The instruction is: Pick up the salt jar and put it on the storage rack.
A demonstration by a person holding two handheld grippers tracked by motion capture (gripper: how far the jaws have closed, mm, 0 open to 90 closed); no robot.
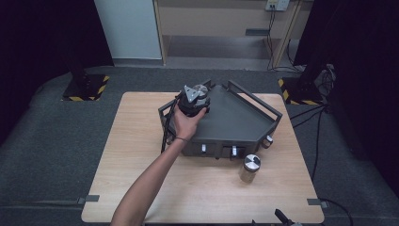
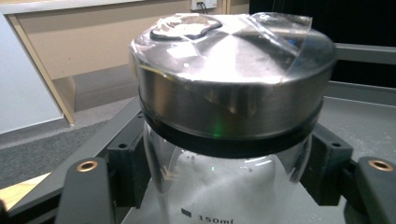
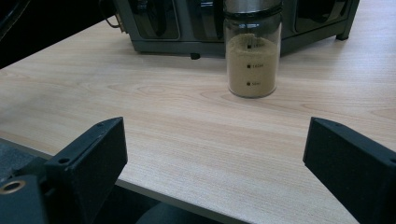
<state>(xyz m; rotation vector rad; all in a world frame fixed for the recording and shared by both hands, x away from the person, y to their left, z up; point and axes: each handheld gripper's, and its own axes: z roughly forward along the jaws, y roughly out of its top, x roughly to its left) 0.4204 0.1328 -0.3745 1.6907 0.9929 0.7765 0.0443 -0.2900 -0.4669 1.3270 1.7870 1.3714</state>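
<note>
A clear glass jar with a steel lid and a 150ml mark sits between the jaws of my left gripper, which is shut on its sides. In the high view, the left gripper holds this jar at the back left corner of the dark grey rack. Whether the jar touches the rack's top I cannot tell. A second jar, steel-lidded and partly filled with brown powder, stands on the table in front of the rack. My right gripper is open at the table's near edge, facing that jar.
The rack has a railed top and small knobs along its front. The wooden table stands on grey carpet. A cable trails from the left gripper down the rack's left side.
</note>
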